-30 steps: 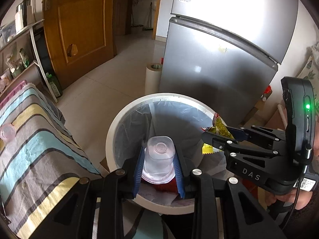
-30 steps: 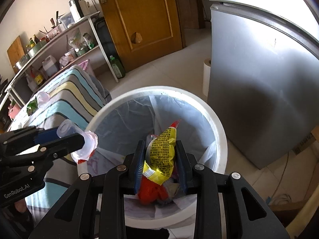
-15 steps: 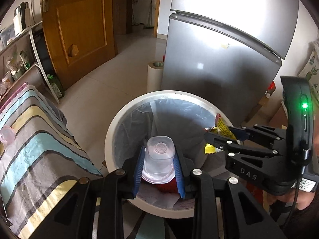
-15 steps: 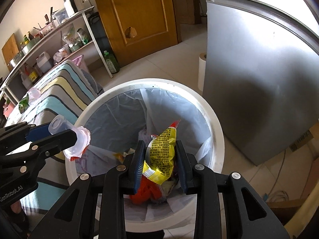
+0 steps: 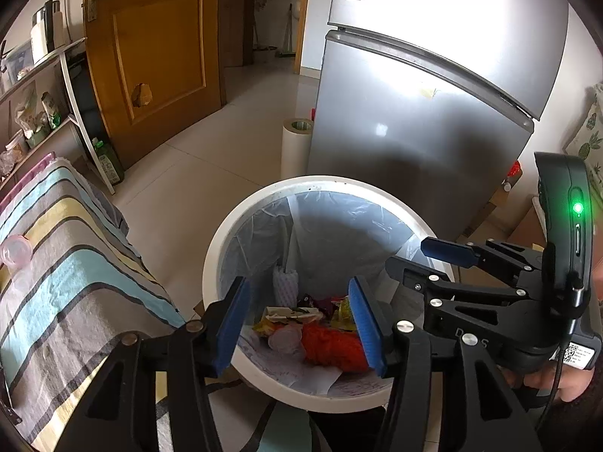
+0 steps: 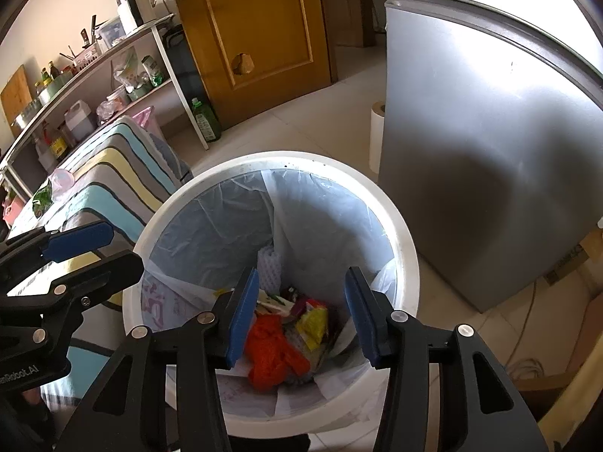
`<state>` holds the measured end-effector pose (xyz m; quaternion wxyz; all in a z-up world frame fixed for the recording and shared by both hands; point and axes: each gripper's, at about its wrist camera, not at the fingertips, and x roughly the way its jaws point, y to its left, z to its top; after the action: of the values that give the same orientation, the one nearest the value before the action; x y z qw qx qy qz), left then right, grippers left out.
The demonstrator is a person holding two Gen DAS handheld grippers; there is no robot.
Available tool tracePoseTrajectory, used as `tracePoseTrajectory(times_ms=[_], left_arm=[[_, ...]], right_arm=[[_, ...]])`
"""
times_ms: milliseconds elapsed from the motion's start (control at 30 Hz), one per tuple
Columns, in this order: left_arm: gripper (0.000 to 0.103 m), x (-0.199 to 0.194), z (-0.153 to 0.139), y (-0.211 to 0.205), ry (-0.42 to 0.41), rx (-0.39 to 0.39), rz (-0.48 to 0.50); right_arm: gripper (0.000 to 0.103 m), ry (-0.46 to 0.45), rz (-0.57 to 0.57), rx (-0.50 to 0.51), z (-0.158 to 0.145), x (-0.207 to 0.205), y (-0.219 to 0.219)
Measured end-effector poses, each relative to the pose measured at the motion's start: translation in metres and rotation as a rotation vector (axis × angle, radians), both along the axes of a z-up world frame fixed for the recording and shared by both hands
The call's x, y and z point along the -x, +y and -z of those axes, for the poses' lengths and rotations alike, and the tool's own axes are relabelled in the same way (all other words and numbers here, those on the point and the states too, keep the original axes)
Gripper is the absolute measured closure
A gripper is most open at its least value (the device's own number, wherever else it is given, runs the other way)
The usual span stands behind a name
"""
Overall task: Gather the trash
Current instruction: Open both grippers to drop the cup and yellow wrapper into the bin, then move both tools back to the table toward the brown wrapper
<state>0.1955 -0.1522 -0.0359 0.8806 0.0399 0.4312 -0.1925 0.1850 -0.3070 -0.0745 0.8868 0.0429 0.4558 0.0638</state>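
A white trash bin (image 5: 264, 203) (image 6: 407, 248) with a pale plastic liner stands on the floor below both grippers. My left gripper (image 5: 297, 324) hangs over its near rim, jaws opening, nothing between them. The clear plastic cup (image 5: 284, 337) lies at the bin's bottom beside a red wrapper (image 5: 331, 346). My right gripper (image 6: 301, 310) is over the bin too, jaws opening and empty. The yellow snack packet (image 6: 312, 322) rests among the trash next to the red wrapper (image 6: 271, 350). Each gripper shows at the edge of the other's view: the right gripper (image 5: 433, 260) and the left gripper (image 6: 98, 248).
A striped cloth covers the table (image 5: 56, 282) (image 6: 113, 173) left of the bin, with a pink lid (image 5: 15, 250) and a green packet (image 6: 41, 197) on it. A silver fridge (image 5: 414, 132) stands behind the bin, a white roll (image 5: 296, 147) beside it, shelves (image 6: 94, 86) and a wooden door (image 6: 256, 30) farther back.
Both grippers opened. The clear cup dropped from the left one and the yellow packet from the right one into the bin.
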Motion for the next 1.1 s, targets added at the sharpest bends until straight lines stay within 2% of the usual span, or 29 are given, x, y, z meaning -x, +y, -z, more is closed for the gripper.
tracePoseTrajectory(times_ms=[367,633,933,1100], left_arm=[[0.039,0.005,-0.007,0.01,-0.019,0.007,-0.024],[0.037,0.016,-0.022,0.03,-0.056,0.025,-0.059],[0.034,0.033,-0.038,0.078,-0.098,0.056,-0.153],[0.033,0.043,-0.048,0.119,-0.123,0.073,-0.232]], right_arm=[[0.054,-0.02,0.021,-0.002,-0.008,0.007,-0.001],[0.054,-0.059,0.021,-0.002,-0.024,0.014,0.006],[0.053,-0.114,-0.002,-0.038,-0.045,0.022,0.03],[0.049,-0.158,-0.069,-0.056,-0.061,0.027,0.062]])
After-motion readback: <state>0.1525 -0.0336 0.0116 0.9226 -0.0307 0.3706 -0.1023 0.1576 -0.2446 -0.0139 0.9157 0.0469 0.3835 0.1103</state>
